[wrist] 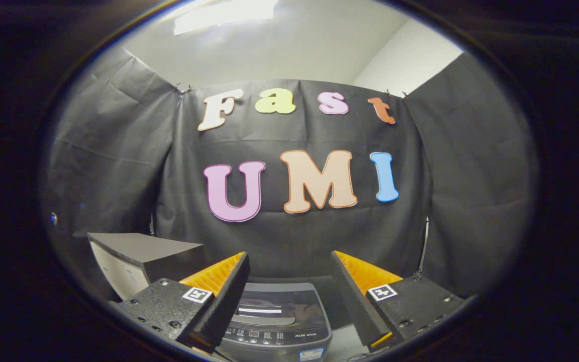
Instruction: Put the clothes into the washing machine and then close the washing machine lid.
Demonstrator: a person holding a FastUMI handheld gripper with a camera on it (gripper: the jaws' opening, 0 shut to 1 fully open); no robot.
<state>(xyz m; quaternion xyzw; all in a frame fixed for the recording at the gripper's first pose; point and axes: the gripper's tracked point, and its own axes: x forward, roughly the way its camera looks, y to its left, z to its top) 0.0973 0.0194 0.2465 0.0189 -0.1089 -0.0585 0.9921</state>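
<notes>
Gripper (289, 301) is wide open, nothing between the fingers, held level and looking at the booth wall (294, 236). Washing machine (277, 322) sits low, between and just ahead of the fingers; its lid (274, 301) looks flat and down, control panel (274, 336) facing the gripper. No clothes in sight, so I can't tell if they're inside already or somewhere off to the side; lid down fits both a load yet to go in and a job finished. A dark-topped box (143, 251) stands beyond the left finger. Judgement: tip the gripper down so the lid edge and drum are properly in view before committing to anything. Writing: panel print and the small sticker (311, 353) on the machine front are too small to read.
</notes>
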